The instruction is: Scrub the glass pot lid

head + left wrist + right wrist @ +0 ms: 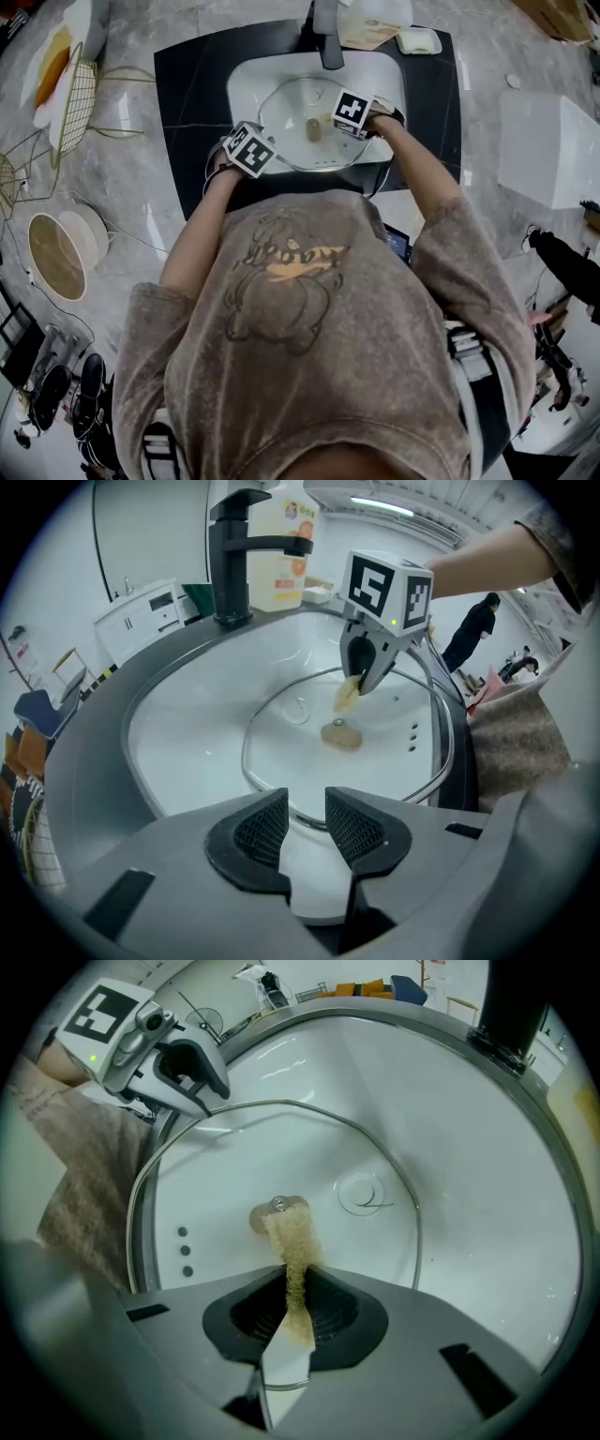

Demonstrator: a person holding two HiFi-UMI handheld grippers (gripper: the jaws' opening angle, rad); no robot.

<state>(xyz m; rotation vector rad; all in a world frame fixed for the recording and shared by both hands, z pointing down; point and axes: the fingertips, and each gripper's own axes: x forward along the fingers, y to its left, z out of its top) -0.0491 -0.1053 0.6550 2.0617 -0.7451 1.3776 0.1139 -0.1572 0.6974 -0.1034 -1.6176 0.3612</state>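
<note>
Glass pot lid (pixel 295 105) lies knob-up in the white sink (pixel 246 82): stiff, breakable, likely slick, best steadied at its rim (pixel 281 1105); the left gripper (pixel 307 810) holds its fingers (pixel 258 829) apart over that rim, the right gripper (pixel 298 1302) has its fingers closed on a tan scrub pad (pixel 292 1241)

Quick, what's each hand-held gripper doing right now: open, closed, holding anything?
Left hand-held gripper: open, holding nothing, with its jaws apart over the glass pot lid rim.
Right hand-held gripper: closed on a tan scrub pad.
</note>
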